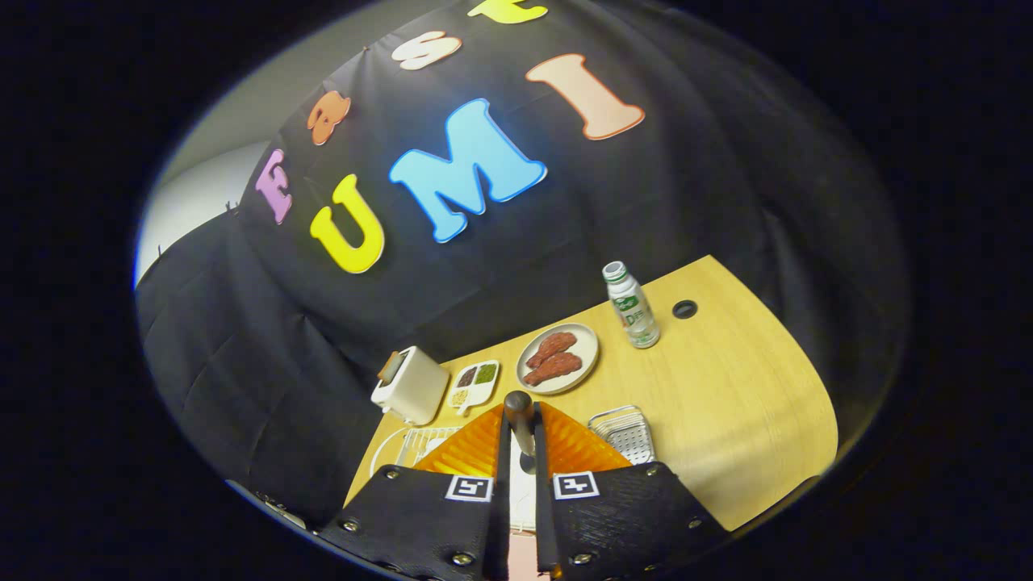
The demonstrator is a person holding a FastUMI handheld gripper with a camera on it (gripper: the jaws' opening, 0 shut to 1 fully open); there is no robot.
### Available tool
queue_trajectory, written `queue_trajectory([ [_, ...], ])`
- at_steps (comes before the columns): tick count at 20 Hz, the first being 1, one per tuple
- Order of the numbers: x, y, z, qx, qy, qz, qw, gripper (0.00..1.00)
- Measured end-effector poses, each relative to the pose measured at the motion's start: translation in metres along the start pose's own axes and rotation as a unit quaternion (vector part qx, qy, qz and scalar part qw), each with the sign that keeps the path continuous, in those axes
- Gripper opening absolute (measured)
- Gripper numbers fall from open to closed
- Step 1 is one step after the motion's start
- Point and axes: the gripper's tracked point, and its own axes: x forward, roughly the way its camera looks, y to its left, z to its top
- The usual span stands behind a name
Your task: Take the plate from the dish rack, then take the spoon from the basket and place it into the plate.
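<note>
Firmly, claw (520, 428) clamped on slim metal spoon (519, 415), round-tipped handle upright, above smooth wooden table (726, 403).

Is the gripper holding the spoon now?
Yes, the gripper is shut on the spoon, whose handle stands up between the two fingers, with the table beyond it.

Gripper (520, 432) raised above the table, tilted downward, both fingers (476, 448) drawn nearly together, pressing on a spoon (519, 415) handle from either side, handle tip protruding past the fingertips
</note>
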Motion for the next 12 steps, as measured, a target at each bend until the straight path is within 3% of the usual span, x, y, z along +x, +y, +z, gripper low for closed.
queue_trajectory([
  [6,-0.005,0.069,-0.063,-0.064,0.075,0.088,0.991,0.13],
  [12,-0.011,0.096,-0.139,-0.176,0.111,0.11,0.972,0.13],
])
